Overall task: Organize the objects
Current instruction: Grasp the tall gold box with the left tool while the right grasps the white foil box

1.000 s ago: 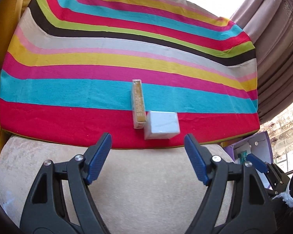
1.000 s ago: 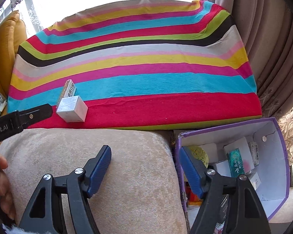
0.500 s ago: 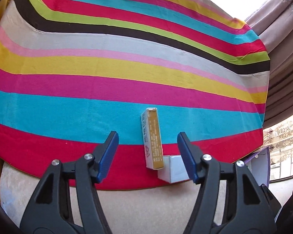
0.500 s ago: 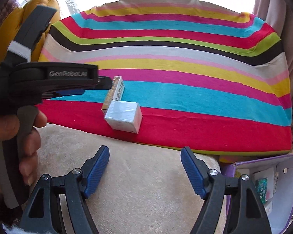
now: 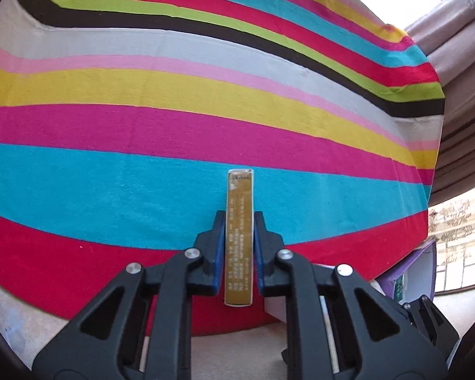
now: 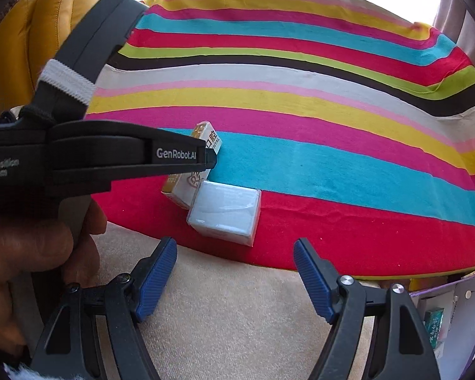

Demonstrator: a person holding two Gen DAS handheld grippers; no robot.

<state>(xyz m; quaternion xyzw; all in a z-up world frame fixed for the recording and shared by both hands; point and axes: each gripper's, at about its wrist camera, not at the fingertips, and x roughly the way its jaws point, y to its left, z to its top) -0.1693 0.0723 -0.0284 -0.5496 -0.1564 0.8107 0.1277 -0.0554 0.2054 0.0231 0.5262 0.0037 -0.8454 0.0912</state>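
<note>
Clamping my left gripper (image 5: 239,247) on the gold box (image 5: 239,237), I have its blue pads (image 5: 219,253) pressed against the two broad faces, the jaws having just closed in from wide apart. In the left wrist view the box stands on a narrow edge in the lower centre of the frame, its long axis running straight up the picture, away from me along my fingers, with the far end over the turquoise stripe and the near end over the red one. In the right wrist view the same box sits left of centre, slanting from lower left to upper right, with my left gripper (image 6: 210,158) reaching in from the left edge over it and my hand (image 6: 25,253) wrapped round its handle at the lower left. The white box (image 6: 224,213) lies touching the gold one at its lower right, on the red stripe. My right gripper (image 6: 236,272) hangs at the bottom of that view with its jaws wide apart and nothing between them, over the beige cushion (image 6: 237,316). Everything rests on the striped cloth (image 5: 110,174). A purple bin (image 6: 459,310) with small packets shows at the lower right, brown curtains (image 5: 459,95) at the right, and a yellow leather seat (image 6: 47,15) at the upper left.
</note>
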